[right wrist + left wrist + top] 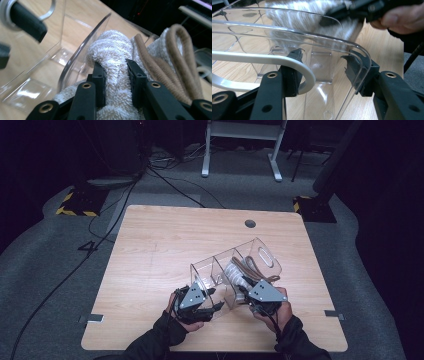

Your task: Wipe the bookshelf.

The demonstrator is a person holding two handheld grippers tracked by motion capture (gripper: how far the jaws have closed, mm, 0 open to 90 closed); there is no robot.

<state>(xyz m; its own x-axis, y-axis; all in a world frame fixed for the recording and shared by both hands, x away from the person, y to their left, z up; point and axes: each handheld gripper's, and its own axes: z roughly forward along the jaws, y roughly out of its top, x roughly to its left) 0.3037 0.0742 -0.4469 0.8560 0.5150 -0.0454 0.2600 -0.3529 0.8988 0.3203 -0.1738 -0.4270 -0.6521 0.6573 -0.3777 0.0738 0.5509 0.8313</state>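
Your left gripper [212,306] sits at about 7 o'clock on the table [150,250], its jaws half open and clamped across the near end wall of the clear plastic bin [260,255]. In the left gripper view one pad sits inside the bin [287,32] by the white handle cutout and the other presses the wall from outside.

The bin lies tipped on the table, running from the centre out towards 2 o'clock, with clear dividers splitting it into compartments.

Your right gripper [245,291], at about 5 o'clock, reaches into the bin's open top. Its jaws stand narrow and pinch a fold of the white towel [234,272]. In the right gripper view the fingers [99,75] bite into the terry pile of the towel [112,52] just beside the bin's curved rim [82,47].

A tan edging on the towel, the trim [177,55], loops at 2 o'clock of the pinch. The towel lies in a middle compartment; which one exactly, you cannot tell.
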